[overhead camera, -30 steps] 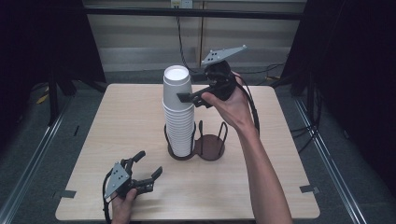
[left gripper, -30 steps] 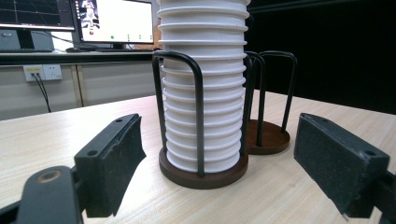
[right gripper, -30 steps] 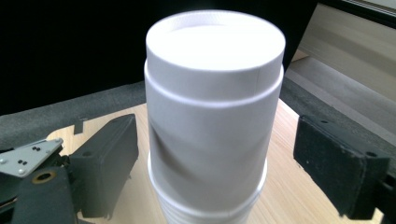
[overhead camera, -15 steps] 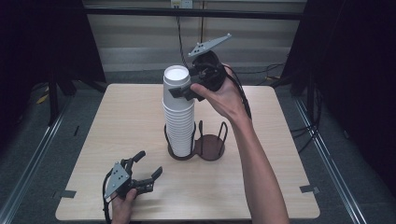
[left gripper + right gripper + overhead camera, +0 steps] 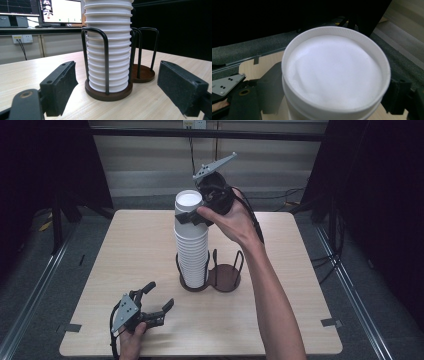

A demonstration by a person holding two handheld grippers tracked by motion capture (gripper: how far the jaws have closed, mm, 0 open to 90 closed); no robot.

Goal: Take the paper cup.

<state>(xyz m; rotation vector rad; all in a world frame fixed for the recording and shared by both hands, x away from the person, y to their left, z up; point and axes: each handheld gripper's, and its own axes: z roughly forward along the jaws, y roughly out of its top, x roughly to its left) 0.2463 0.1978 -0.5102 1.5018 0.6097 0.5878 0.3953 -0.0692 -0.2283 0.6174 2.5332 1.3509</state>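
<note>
I find no legible text, label, brand, number or sign. The white cups point(image 5: 108, 50) in front of my left gripper are unmarked. Two monitors point(image 5: 61, 11) behind them show graphics and what may be writing, too small and blurred to read.

White cup stack point(image 5: 191, 240) stands upright in wire holder point(image 5: 210, 276).
</note>
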